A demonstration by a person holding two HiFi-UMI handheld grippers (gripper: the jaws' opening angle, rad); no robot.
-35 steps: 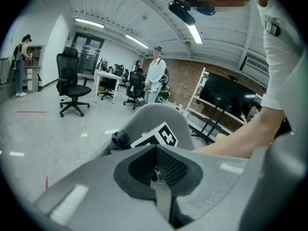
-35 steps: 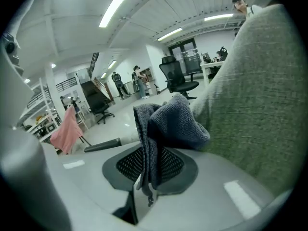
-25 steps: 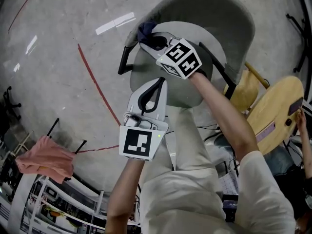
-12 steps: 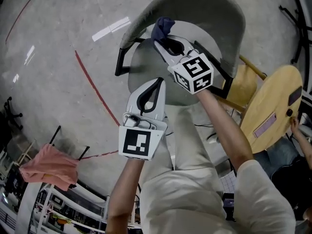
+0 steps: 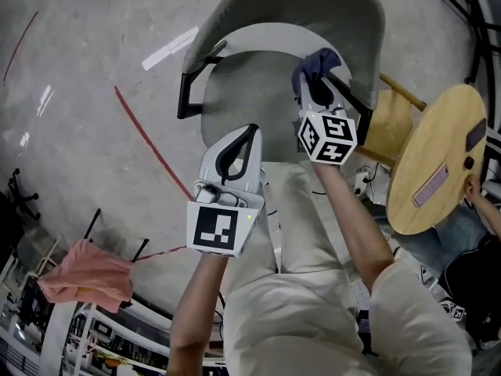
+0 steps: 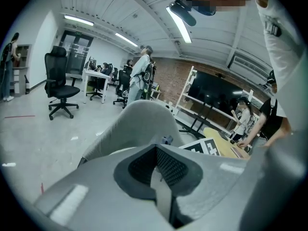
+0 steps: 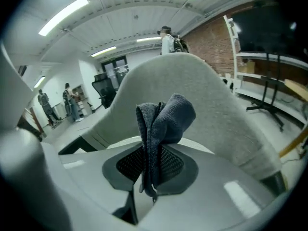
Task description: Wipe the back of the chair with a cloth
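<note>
Right gripper [image 5: 311,88], clamped on the cloth [image 5: 319,61], had swept rightward along the chair back [image 5: 356,10]. Left gripper [image 5: 249,134] sat closed and empty. Firm contact and overlapping strokes were advisable.

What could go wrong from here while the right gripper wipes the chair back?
The cloth is held in the right gripper by a narrow fold; drag on the fabric chair back could pull it free.
The black armrest lies close beside that gripper; a sideways stroke may knock it.
The left gripper, shut and empty, steadies nothing; the chair may shift.
</note>
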